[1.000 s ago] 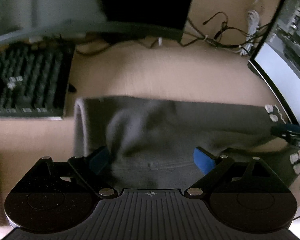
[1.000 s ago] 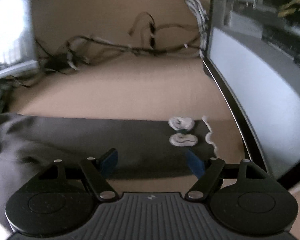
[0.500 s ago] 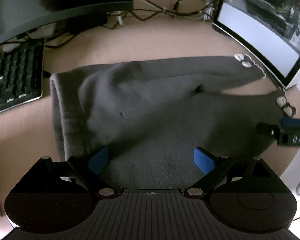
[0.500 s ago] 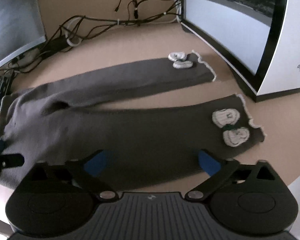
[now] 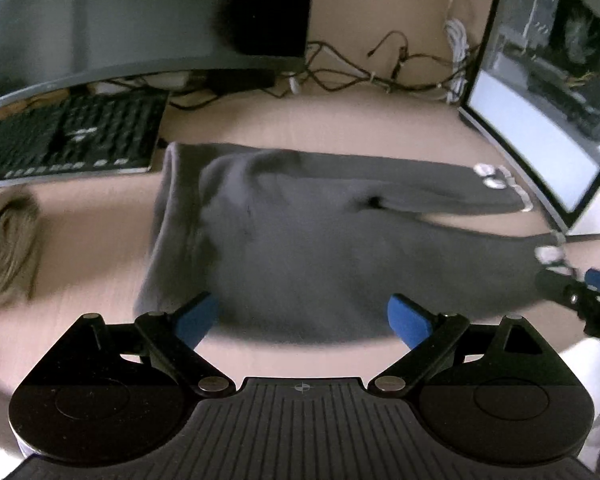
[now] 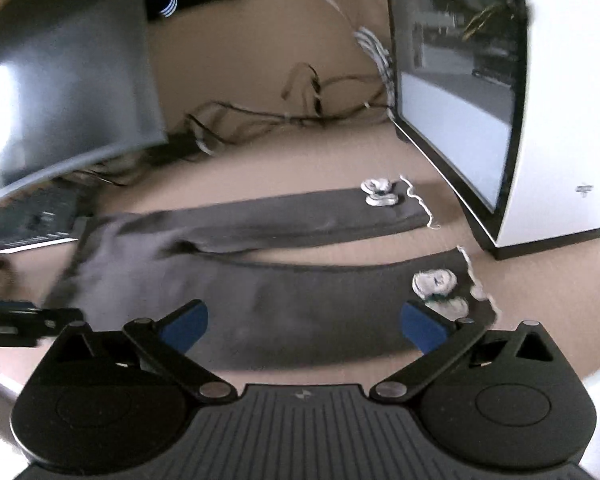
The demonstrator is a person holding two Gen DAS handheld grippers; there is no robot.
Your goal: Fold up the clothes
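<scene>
With the grey trousers point(image 6: 284, 304) laid flat and both grippers, left point(image 5: 303, 318) and right point(image 6: 303, 326), wide apart and empty, you should next grasp one leg to fold it.

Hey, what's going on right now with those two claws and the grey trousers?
Left gripper open, empty. Right gripper open, jaws just widened, empty. Grey trousers flat, legs apart. Keyboard beside waistband.

Your open desk point(image 5: 320, 128) runs past the grey trousers point(image 5: 320, 240) at 12 o'clock; keyboard point(image 5: 68, 140) blocks at 10, computer case point(image 6: 540, 120) at 2, tangled cables point(image 5: 380, 76) behind at 1.
</scene>
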